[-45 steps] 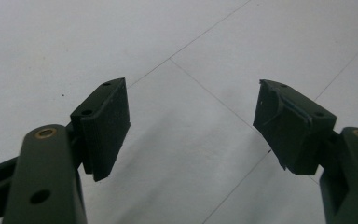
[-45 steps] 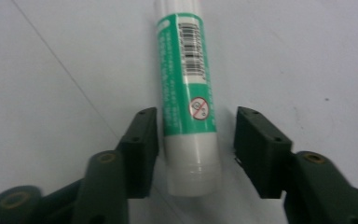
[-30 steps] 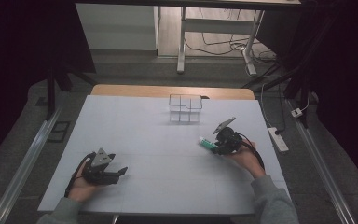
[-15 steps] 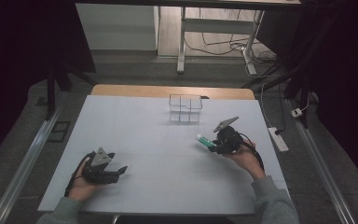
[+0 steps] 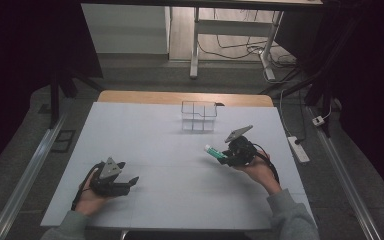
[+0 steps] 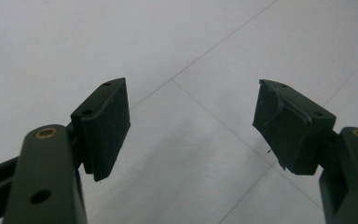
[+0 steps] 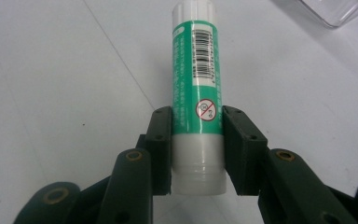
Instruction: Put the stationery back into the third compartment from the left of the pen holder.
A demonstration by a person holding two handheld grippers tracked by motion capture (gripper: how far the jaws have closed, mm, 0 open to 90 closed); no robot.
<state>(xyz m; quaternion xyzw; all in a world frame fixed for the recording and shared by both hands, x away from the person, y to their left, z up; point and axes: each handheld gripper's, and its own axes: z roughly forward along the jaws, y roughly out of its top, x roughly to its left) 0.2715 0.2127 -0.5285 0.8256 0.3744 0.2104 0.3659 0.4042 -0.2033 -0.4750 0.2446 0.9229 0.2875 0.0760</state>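
The left tongs (image 5: 130,181) rest on the near table (image 5: 180,200) with jaws apart. Farther right, the right tongs (image 7: 196,140) clamp a green glue stick (image 7: 196,93) near its white end, long axis running away along the jaws, toward the clear compartment box (image 5: 198,116).

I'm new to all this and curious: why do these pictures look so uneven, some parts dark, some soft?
High view: the white table is lit while the room around it is nearly black. Right gripper view: the green-and-white glue stick is sharp, its barcode crisp. Left gripper view: the black jaw pads look slightly soft, and a faint grey shadow lies on the table between them.
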